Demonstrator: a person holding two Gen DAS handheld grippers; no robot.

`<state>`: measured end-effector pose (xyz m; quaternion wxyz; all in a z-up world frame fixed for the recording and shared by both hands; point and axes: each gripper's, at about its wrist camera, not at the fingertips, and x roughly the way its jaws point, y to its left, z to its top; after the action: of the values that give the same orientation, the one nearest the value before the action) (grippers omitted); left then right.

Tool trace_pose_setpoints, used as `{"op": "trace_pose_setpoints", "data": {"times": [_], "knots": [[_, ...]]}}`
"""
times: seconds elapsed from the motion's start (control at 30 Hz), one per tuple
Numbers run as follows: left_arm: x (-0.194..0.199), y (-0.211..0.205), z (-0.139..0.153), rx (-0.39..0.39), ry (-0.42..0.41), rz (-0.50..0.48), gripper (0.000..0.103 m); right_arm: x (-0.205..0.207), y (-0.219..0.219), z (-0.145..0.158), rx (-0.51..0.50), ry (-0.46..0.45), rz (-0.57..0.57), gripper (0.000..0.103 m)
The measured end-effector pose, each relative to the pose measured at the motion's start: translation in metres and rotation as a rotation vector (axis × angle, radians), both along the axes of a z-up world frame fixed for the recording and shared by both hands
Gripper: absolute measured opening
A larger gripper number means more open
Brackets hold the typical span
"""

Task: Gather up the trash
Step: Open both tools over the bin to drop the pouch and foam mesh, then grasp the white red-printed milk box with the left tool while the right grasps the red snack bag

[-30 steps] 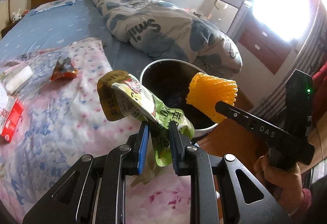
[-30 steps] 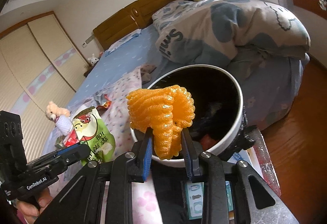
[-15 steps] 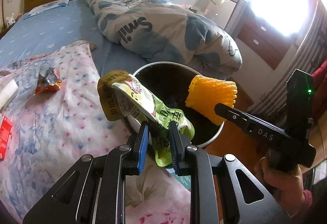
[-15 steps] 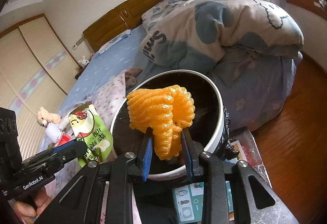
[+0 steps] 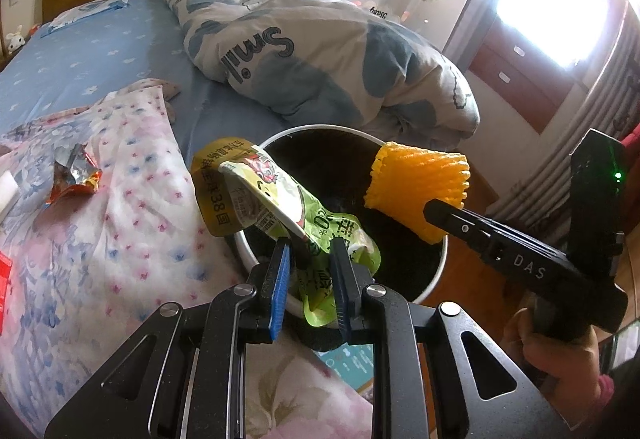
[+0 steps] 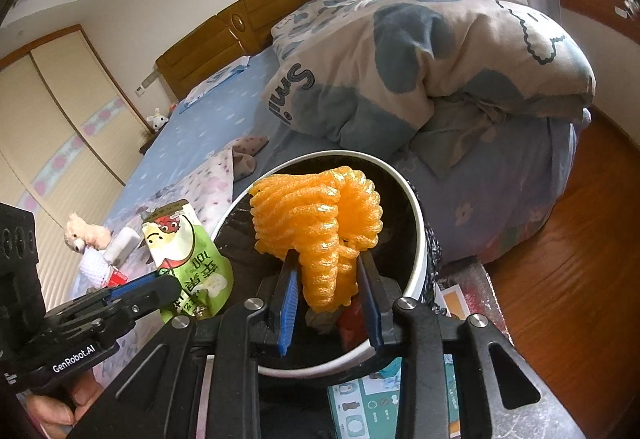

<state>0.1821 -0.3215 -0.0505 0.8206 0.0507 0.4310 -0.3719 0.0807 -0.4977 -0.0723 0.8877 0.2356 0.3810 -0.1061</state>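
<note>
My left gripper [image 5: 308,283] is shut on a green snack bag [image 5: 276,207] and holds it at the near rim of a white trash bin [image 5: 256,259] with a black liner. My right gripper [image 6: 328,299] is shut on an orange foam fruit net [image 6: 320,223] and holds it above the bin's opening [image 6: 416,235]. The net also shows in the left wrist view [image 5: 420,191], and the green bag in the right wrist view [image 6: 188,259]. More trash lies on the floral cloth: a crumpled foil wrapper [image 5: 76,175] and a red packet [image 5: 4,279].
The bin stands beside the bed's foot. A folded quilt [image 5: 320,51] lies on the blue sheet beyond it. A white block [image 5: 8,195] lies at the left edge. A toy bear [image 6: 86,235] sits on the bed. Wooden floor [image 6: 568,279] lies to the right.
Both grippers have moved closer to the bin with their items still held. The bin now looks larger and sits more under the net and the bag.
</note>
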Motion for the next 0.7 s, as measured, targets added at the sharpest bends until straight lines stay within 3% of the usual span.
{"op": "trace_pose_setpoints", "data": {"times": [0.2, 0.33, 0.43, 0.7], "knots": [[0.001, -0.007, -0.001, 0.006, 0.006, -0.018, 0.021, 0.006, -0.002, 0.001, -0.003, 0.003, 0.005, 0.032], [0.000, -0.005, 0.000, 0.004, 0.010, -0.017, 0.024, 0.008, -0.005, 0.000, 0.004, 0.007, 0.002, 0.047], [-0.002, 0.000, 0.000, 0.002, 0.006, -0.004, 0.035, 0.006, -0.005, 0.000, 0.005, 0.006, -0.006, 0.050], [-0.007, 0.034, -0.003, -0.021, 0.027, 0.060, 0.042, 0.001, 0.003, 0.004, 0.018, -0.031, -0.013, 0.069]]}}
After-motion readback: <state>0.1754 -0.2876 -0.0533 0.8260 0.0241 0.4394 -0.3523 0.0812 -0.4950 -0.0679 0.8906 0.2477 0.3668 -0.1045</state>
